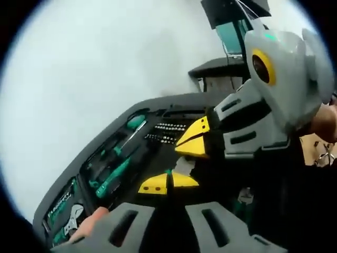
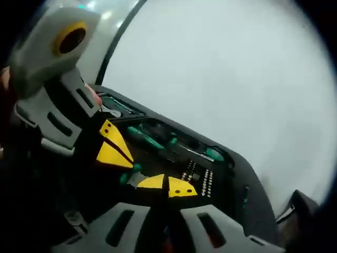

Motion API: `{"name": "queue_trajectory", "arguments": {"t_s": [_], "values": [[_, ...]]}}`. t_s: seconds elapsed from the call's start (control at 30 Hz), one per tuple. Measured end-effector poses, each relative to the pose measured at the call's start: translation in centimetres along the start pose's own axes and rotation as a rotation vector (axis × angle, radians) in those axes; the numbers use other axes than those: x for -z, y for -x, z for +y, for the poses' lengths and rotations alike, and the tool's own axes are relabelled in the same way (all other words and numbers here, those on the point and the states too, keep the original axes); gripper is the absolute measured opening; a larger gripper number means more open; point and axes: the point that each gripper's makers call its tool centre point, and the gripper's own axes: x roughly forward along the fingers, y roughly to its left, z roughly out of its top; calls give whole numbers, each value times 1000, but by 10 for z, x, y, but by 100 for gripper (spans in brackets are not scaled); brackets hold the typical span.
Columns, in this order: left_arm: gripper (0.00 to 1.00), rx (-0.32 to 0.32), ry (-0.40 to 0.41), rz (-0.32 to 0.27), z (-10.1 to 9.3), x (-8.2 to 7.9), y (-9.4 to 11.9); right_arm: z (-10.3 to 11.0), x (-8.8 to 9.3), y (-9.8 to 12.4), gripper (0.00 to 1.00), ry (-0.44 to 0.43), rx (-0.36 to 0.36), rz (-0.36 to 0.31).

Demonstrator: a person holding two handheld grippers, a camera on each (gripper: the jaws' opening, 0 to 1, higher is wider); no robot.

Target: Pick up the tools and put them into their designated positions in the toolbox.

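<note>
Left gripper view: left gripper (image 1: 168, 182) rises from bottom centre, grey moulded plastic arms with slotted cutouts, yellow wedge tips pressed together, jaws narrow. A small pale-and-green piece sits right at the tips; can't tell if it's pinched or just behind them. Right gripper (image 1: 192, 141) enters from the right of frame, same grey shell and yellow pointed tips, also closed together, a rounded grey housing with a yellow ring above it.

Toolbox (image 1: 105, 137) is a dark grey tray with rounded rim and black moulded insert, running from lower left to centre of frame. In it: green-handled screwdrivers (image 1: 113, 176) in long recesses at centre left, a grid of small metallic bits (image 1: 166, 132) at upper centre, a chrome wrench (image 1: 73, 219) in the lower-left compartment. Both grippers' tips hang over the insert, near each other.

A fingertip (image 1: 95, 217) shows at lower left beside the left gripper arm.

Right gripper view: right gripper (image 2: 168, 185) at bottom centre, tips closed; left gripper (image 2: 113, 146) comes in from left. Toolbox (image 2: 247, 174) runs diagonally, bits (image 2: 197, 179) at centre right.

Surface (image 1: 79, 63) under the box is plain, matte, white
</note>
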Motion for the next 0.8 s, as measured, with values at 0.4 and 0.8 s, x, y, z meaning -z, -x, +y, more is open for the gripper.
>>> {"name": "queue_trajectory", "arguments": {"t_s": [0.4, 0.8], "values": [[0, -104, 221, -118, 13, -5, 42, -17, -2, 39, 2, -168, 13, -86], [14, -623, 356, -546, 166, 99, 268, -199, -19, 113, 7, -508, 361, -216]]}}
